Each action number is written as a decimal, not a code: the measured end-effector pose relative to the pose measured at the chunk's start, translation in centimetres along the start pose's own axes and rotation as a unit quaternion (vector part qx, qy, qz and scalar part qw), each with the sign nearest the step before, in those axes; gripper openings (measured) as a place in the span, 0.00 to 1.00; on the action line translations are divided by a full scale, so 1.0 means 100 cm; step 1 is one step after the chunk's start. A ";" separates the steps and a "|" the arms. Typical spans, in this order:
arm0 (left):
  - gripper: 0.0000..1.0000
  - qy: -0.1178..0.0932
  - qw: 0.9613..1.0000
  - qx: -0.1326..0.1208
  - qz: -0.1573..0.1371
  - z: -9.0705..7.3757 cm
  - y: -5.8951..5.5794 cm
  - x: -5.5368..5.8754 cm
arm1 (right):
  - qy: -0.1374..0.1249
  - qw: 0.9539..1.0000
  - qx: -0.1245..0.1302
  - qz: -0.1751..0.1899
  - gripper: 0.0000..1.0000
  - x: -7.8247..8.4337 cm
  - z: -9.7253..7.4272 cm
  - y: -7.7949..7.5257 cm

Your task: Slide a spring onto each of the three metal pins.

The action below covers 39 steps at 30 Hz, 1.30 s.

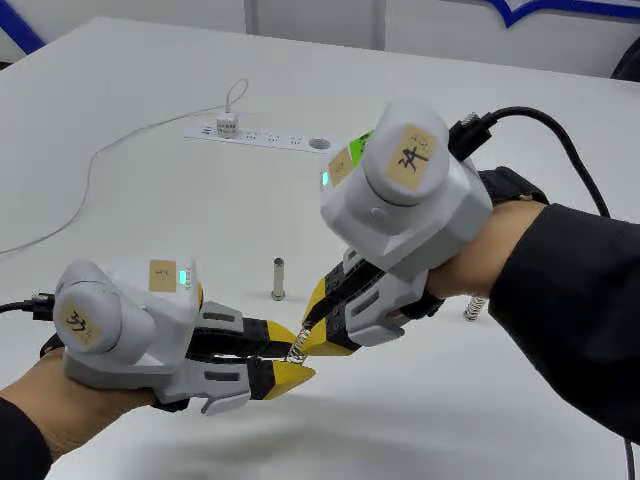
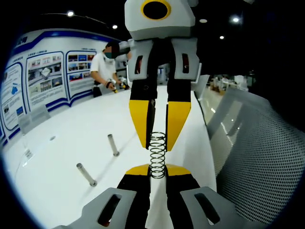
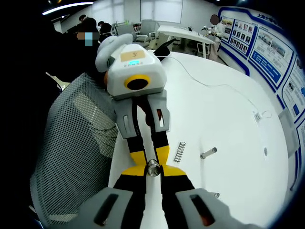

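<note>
Yellow-tipped left hand-held gripper (image 2: 157,171) pinching spring (image 2: 157,155) | right hand-held gripper (image 3: 153,172) pinching its other end

silver spring (image 2: 157,155), yellow-tipped grey left gripper (image 2: 157,172), white table (image 2: 71,143).

Left gripper (image 1: 293,355) and right gripper (image 1: 312,330) meet tip to tip, both pinched closed.

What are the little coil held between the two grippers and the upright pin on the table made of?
The spring looks like thin bare steel wire, going by its silvery, shiny open coils. The pin seems to be solid metal, grey with a dull sheen. I can't tell which metal from its look.
</note>
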<state>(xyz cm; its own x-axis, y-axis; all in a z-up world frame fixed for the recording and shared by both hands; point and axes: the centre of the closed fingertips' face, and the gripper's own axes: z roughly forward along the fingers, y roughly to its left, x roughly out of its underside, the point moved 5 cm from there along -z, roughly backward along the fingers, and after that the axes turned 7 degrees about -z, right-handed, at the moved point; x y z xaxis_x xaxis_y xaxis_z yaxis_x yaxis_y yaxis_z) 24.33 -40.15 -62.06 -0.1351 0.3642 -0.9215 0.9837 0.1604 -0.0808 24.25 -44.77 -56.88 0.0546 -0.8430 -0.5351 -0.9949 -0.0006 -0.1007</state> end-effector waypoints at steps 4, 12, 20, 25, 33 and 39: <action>0.12 -0.002 1.000 -0.003 -0.003 -0.001 0.001 0.000 | 0.000 1.000 0.002 -0.001 0.12 -0.001 -0.001 -0.001; 0.20 0.000 1.000 -0.014 -0.011 -0.004 0.005 0.002 | 0.009 1.000 0.011 0.006 0.12 0.006 -0.009 -0.008; 0.24 -0.005 0.999 -0.033 -0.025 -0.012 0.010 0.004 | 0.027 0.999 0.027 0.018 0.12 0.022 -0.024 -0.019; 0.26 -0.007 0.998 -0.047 -0.037 -0.020 0.013 0.009 | 0.040 0.998 0.042 0.029 0.12 0.035 -0.035 -0.028; 0.29 -0.011 0.996 -0.067 -0.052 -0.030 0.017 0.014 | 0.056 0.995 0.067 0.046 0.12 0.052 -0.050 -0.049; 0.30 -0.012 0.995 -0.075 -0.059 -0.033 0.018 0.017 | 0.067 0.993 0.083 0.057 0.12 0.058 -0.056 -0.065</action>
<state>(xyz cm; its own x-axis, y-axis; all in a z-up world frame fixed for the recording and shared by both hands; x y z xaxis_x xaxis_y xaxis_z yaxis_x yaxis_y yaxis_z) 25.48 -36.20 -62.54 -0.2447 0.3127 -0.9178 0.9323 0.3360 -0.1341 30.56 -52.69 -54.62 -0.0806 -0.8967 -0.4352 -0.9655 0.1786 -0.1893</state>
